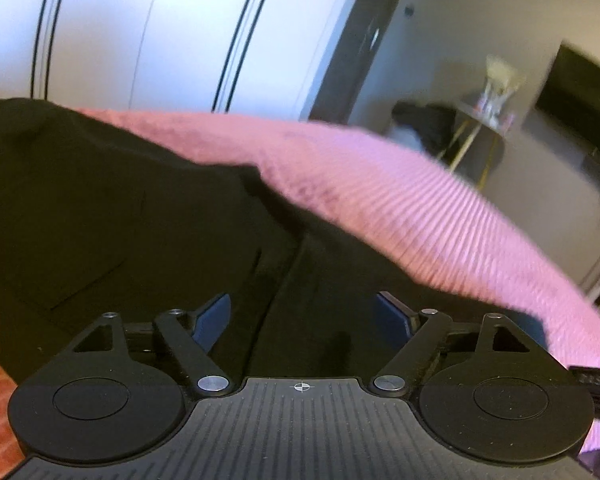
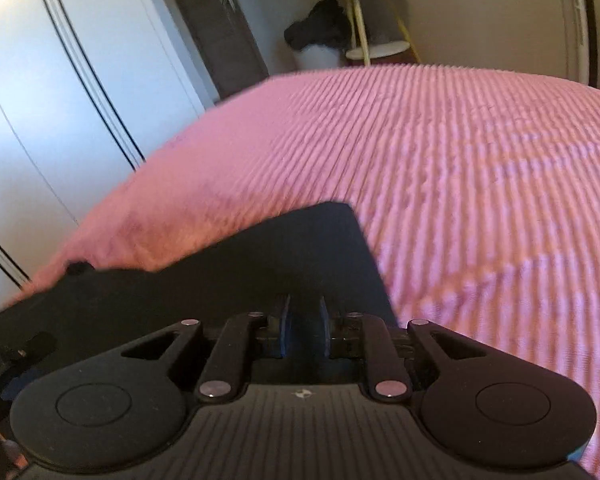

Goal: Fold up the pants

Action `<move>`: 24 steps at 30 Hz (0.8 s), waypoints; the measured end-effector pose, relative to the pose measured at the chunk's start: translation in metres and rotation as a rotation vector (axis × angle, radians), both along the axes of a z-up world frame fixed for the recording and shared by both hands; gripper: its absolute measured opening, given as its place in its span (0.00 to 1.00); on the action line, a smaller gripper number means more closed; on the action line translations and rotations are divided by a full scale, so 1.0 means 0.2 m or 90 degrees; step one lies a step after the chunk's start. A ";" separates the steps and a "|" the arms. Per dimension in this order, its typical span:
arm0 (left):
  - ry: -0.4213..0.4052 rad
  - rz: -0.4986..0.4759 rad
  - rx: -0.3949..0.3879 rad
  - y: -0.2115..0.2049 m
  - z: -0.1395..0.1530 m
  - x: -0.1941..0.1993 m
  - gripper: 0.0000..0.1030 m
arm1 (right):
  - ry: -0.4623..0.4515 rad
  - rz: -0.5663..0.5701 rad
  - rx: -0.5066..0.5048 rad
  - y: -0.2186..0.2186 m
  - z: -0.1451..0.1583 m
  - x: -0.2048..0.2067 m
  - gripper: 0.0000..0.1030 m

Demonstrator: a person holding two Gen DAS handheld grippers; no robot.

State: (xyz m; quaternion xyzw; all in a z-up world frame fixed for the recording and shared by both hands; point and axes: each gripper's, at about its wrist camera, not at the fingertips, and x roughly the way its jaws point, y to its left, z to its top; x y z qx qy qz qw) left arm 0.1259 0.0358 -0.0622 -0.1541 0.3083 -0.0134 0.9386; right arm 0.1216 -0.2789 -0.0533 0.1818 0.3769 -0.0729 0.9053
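Black pants (image 1: 120,216) lie on a pink ribbed bedspread (image 1: 400,208). In the left wrist view my left gripper (image 1: 304,320) is open, its blue pads wide apart just above the pants near a seam or fold line. In the right wrist view my right gripper (image 2: 303,330) has its blue pads close together with black cloth of the pants (image 2: 300,256) between them, at the end of a flat black panel with a square corner. The rest of the pants is hidden below the gripper bodies.
The pink bedspread (image 2: 480,184) stretches far to the right. White wardrobe doors (image 1: 160,32) stand behind the bed. A small round side table (image 2: 364,12) with yellow legs and a dark bundle (image 2: 320,32) stand beyond the bed's far edge.
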 end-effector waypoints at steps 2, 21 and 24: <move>0.046 0.010 0.028 -0.02 -0.05 0.05 0.82 | -0.007 0.017 -0.058 0.04 -0.04 0.04 0.15; 0.057 0.029 0.113 -0.06 -0.11 0.11 0.97 | -0.088 0.049 -0.157 0.06 -0.11 0.09 0.18; 0.066 0.057 0.095 -0.01 -0.09 0.06 0.97 | -0.061 0.069 -0.174 0.10 -0.06 0.06 0.27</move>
